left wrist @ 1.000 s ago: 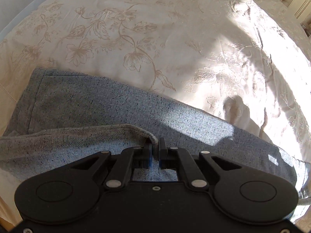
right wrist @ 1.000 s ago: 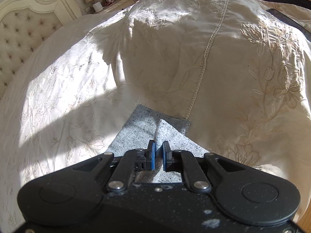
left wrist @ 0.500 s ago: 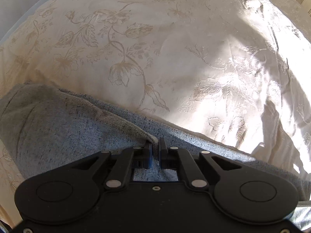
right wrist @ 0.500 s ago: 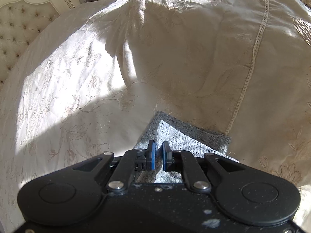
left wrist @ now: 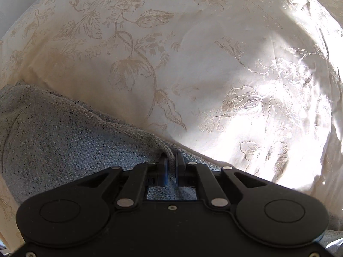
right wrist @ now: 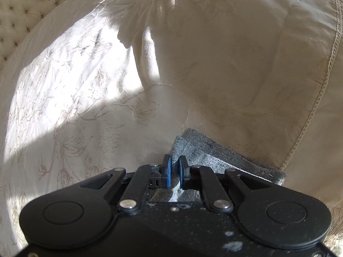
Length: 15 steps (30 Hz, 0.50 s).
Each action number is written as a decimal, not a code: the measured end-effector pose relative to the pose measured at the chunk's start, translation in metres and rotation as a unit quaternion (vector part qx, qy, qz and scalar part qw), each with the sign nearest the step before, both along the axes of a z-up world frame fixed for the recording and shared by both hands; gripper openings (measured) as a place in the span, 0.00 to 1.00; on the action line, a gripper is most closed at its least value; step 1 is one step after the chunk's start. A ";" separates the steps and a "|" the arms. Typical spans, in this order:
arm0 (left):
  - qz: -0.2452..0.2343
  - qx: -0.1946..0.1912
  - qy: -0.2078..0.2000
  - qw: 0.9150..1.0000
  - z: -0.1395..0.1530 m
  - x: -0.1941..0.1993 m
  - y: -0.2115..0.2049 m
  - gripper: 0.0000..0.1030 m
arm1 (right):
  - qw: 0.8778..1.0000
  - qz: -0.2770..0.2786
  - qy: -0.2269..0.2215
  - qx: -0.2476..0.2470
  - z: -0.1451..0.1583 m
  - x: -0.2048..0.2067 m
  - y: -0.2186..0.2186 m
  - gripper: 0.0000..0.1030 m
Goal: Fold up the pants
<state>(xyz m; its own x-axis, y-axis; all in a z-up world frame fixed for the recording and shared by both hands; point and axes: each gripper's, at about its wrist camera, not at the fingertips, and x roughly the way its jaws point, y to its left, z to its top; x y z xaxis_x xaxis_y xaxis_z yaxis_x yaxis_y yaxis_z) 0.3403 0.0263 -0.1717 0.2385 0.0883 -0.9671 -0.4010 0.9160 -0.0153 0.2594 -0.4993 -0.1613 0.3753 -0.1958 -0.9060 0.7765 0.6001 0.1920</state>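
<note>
Grey speckled pants (left wrist: pixel 64 141) lie on a cream floral bedspread (left wrist: pixel 150 53). In the left wrist view my left gripper (left wrist: pixel 170 162) is shut on a rolled edge of the pants, with the cloth bunched to the left and under the fingers. In the right wrist view my right gripper (right wrist: pixel 175 167) is shut on a corner of the pants (right wrist: pixel 218 160), whose folded layers stretch to the right. The cloth below both grippers is hidden.
The bedspread (right wrist: pixel 107 107) rises in a large fold (right wrist: pixel 214 53) behind the right gripper, with a lace seam (right wrist: pixel 321 94) at the right. A tufted cream headboard (right wrist: pixel 21 10) stands at the far left. Strong sunlight falls across the bed.
Both grippers have carried the held pants edges forward across the bed. In the left view the lower layer is now covered. In the right view less cloth shows ahead of the fingers.
</note>
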 end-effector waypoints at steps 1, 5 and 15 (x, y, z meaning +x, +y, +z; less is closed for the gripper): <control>0.003 0.000 0.001 1.000 -0.002 0.001 0.000 0.09 | 1.000 0.001 0.001 0.000 -0.001 0.001 0.000 0.08; 0.004 0.009 0.002 1.000 -0.008 0.004 0.000 0.10 | 1.000 0.015 -0.001 0.006 -0.008 0.005 -0.004 0.09; -0.011 0.036 -0.029 0.999 0.005 0.005 -0.004 0.17 | 0.992 0.077 -0.092 -0.023 0.038 -0.024 -0.043 0.20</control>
<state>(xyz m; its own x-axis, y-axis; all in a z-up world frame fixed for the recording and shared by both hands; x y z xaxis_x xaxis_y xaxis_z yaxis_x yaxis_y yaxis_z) 0.3450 0.0221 -0.1667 0.2968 0.1505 -0.9430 -0.3808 0.9243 0.0277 0.2352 -0.5427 -0.1238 0.5623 -0.1621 -0.8109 0.6288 0.7207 0.2920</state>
